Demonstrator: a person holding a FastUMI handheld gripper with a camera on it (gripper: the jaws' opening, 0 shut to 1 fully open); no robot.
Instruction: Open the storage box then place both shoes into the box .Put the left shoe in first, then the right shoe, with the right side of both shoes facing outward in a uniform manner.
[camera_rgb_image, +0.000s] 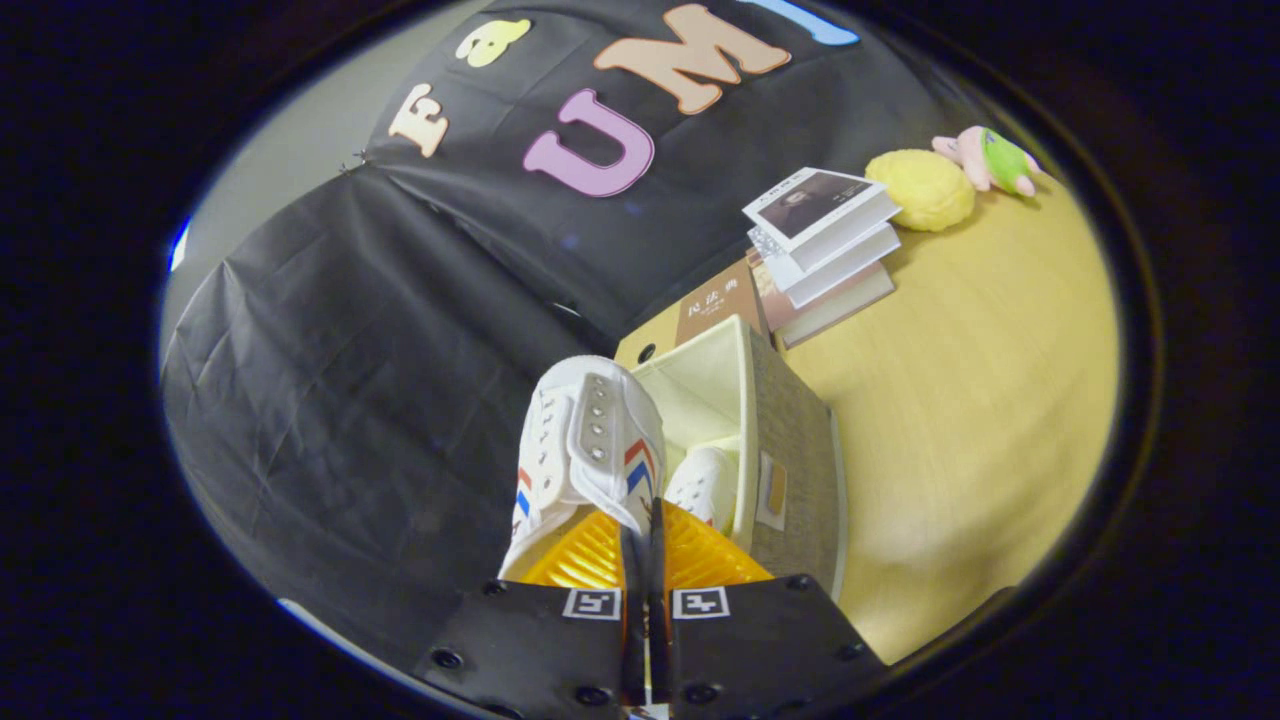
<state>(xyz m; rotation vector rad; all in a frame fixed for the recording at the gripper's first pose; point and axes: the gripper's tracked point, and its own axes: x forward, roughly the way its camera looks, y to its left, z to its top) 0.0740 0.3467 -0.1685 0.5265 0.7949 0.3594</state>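
Over a pale wooden table (980, 420), I hold a white canvas shoe (585, 450) aloft above the open storage box (790, 450), my gripper (645, 560) pinched nearly together on the thin collar at the shoe's heel, both fingers pressing the fabric. A second white shoe (705, 485) already lies inside the box, its toe showing just past my fingers, so I judge the one I carry to be the right shoe, the last to go in.

To seat it well I should swing it across over the free space beside the first shoe, keep the toe pointing the same way as its mate, lower it until the sole rests, and only then part the fingers.

The box is square, with coarse woven grey cloth outside and a smooth cream lining that will likely give if bumped. The shoe is soft canvas with metal eyelets, red and blue stripes and a ribbed orange insole. Beyond sit a stack of books (825, 250), a bumpy yellow ball (920, 188) and a plush toy (990, 158).
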